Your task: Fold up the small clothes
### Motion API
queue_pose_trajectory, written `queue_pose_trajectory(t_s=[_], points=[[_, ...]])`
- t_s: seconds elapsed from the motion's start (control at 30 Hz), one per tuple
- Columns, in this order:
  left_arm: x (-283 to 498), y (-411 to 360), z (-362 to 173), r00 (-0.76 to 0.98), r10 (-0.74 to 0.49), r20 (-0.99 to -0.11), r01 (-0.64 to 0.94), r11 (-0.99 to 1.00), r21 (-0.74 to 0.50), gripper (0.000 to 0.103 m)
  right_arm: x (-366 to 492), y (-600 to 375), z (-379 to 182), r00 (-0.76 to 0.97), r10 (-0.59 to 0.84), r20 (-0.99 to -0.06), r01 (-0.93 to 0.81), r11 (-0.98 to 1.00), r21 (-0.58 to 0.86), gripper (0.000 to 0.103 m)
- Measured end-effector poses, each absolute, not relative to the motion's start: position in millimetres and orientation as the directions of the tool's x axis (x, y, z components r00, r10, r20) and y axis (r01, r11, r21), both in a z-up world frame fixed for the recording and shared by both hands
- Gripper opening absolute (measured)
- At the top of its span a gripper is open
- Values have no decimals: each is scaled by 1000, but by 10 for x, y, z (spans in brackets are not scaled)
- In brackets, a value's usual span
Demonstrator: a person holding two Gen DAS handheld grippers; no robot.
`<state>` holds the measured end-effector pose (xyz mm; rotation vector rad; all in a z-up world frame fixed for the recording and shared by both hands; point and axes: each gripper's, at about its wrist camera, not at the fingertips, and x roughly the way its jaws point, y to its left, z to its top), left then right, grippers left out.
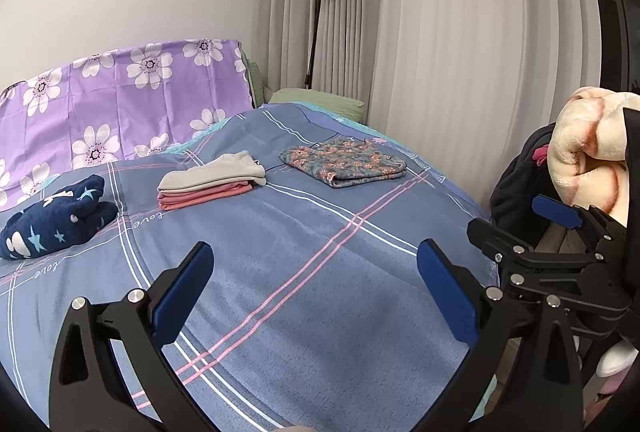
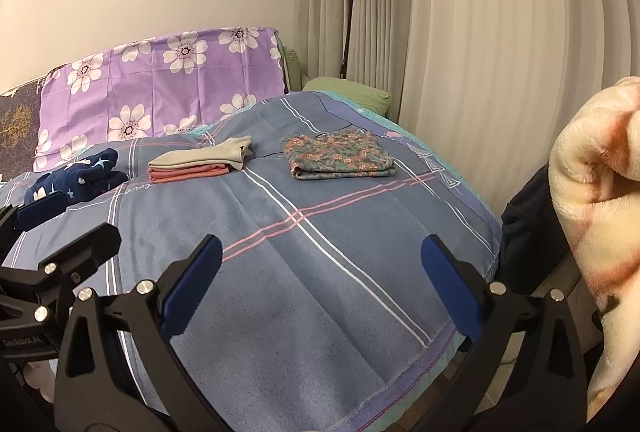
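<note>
On the blue plaid bedspread lie three lots of clothes: a folded floral garment at the back right, a folded grey piece on pink pieces in the middle, and a crumpled navy star-print garment at the left. They also show in the right wrist view: floral, grey and pink stack, navy. My left gripper is open and empty above the near bedspread. My right gripper is open and empty beside it, and also shows in the left wrist view.
A purple flowered pillow leans at the bed's head. A black floor lamp stands before grey curtains. A cream fleece blanket over dark clothing hangs at the right, off the bed's edge. A green pillow lies at the back.
</note>
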<state>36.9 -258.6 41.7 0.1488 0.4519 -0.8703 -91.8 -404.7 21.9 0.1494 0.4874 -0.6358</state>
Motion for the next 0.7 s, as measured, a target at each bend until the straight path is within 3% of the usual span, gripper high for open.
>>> queue_pose_trajectory(t_s=[0.7], points=[[332,-2495,476,545,-724,-423,783,620,-53,102,-986,-4067,286,702,-547,-456,618,786,10,101]])
